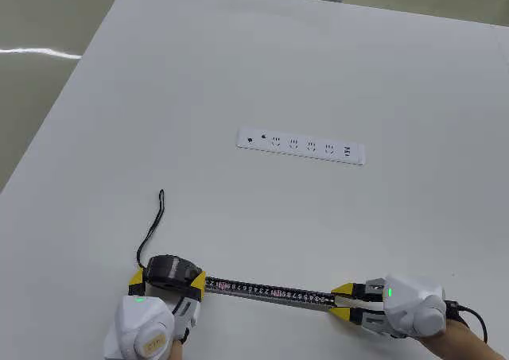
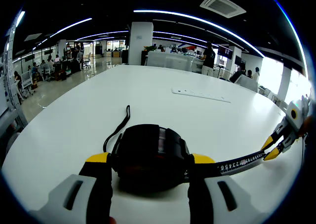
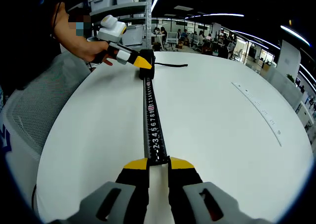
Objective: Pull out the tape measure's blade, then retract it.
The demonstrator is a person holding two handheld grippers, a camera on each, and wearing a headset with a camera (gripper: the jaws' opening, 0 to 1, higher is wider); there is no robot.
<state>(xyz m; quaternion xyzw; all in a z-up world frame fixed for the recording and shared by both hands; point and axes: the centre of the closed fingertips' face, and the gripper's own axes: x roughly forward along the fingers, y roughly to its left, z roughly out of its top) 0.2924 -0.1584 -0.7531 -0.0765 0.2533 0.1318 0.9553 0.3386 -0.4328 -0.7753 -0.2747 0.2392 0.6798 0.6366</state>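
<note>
The left gripper (image 1: 167, 282) clamps the case (image 1: 171, 270) between its jaws. The right gripper (image 1: 343, 300) has its jaws closed on the tip of the blade (image 1: 266, 291). The blade lies drawn out between them on the table (image 1: 278, 58), well apart from the strip (image 1: 301, 146), on its near side. The strap (image 1: 153, 229) trails from the case toward the strip.

A: Status of the blade (image 3: 154, 130) tip?
B: Hidden between the closed jaws of the right gripper (image 3: 158, 163).
A: The tape measure case (image 2: 148, 145)?
B: Both flanks covered by the jaws of the left gripper (image 2: 150, 160). In the head view the bottom edge cuts that gripper's body; blade numerals and power strip (image 1: 301, 146) markings there are too small to read.
</note>
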